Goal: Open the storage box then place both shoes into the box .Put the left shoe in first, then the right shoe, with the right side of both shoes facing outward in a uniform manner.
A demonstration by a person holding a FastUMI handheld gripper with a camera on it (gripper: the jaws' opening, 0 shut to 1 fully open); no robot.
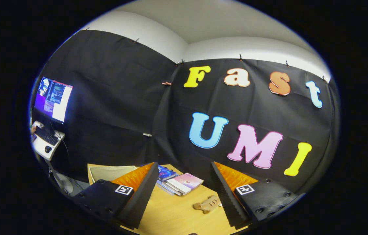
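Apparently empty, the storage box sits beyond the spread gripper; nothing held.

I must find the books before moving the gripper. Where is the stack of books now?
In the gripper view, the stack of books lies on the wooden table, beyond the open gripper, nearer its left finger.

— What's the gripper doing?
— Fingers spread wide, nothing between them, held above the wooden table.
— And on the table?
— A few books just ahead, between the fingers. A small tan wooden toy lies near the right finger. A monitor glows far left, with a keyboard below.
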